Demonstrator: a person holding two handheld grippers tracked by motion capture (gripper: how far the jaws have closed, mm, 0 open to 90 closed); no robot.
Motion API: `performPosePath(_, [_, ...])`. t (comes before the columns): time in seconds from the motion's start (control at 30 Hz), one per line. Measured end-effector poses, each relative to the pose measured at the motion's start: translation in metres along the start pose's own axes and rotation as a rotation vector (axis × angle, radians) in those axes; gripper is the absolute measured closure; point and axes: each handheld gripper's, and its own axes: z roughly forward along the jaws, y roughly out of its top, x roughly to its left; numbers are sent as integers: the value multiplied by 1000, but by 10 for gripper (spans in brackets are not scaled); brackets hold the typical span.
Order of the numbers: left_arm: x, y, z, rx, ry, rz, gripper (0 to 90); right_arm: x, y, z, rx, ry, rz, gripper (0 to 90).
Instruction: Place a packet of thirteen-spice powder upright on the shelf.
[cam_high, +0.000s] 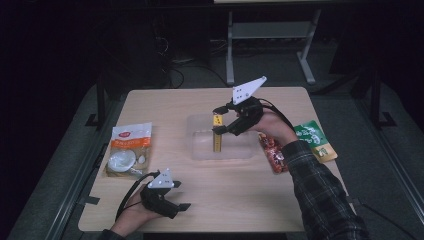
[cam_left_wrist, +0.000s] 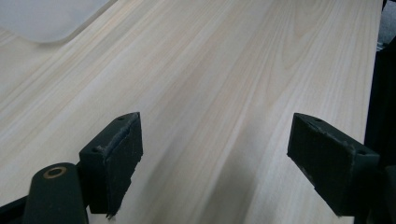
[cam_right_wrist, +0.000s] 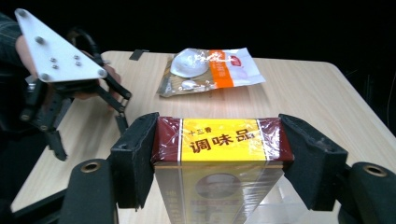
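Right gripper (cam_right_wrist: 218, 154): my jaws are clamped on the box's (cam_right_wrist: 219, 140) top end.
Box: upright over the clear tub (cam_high: 200, 150), mid-table.
Handling: stiff carton, probably light; glossy film could slip, so grip the side faces.
Left gripper (cam_left_wrist: 215, 158): jaws apart, nothing between them.

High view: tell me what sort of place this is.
Probably a lab or workshop set up for recording, not a kitchen. A bare wooden table stands in a dark room, cables trail across the floor behind it, and a metal desk frame stands beyond. Packaged foods like the seasoning box look like props.
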Motion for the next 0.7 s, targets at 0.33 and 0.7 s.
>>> performPosePath(0.33, [-7,-16,-11,-6,36,-52,176,-23,-7,8,14,7,13,318])
performPosePath(0.7, [-11,-24,-18,-1,53,-76,176,-42,-12,13,20,0,36,318])
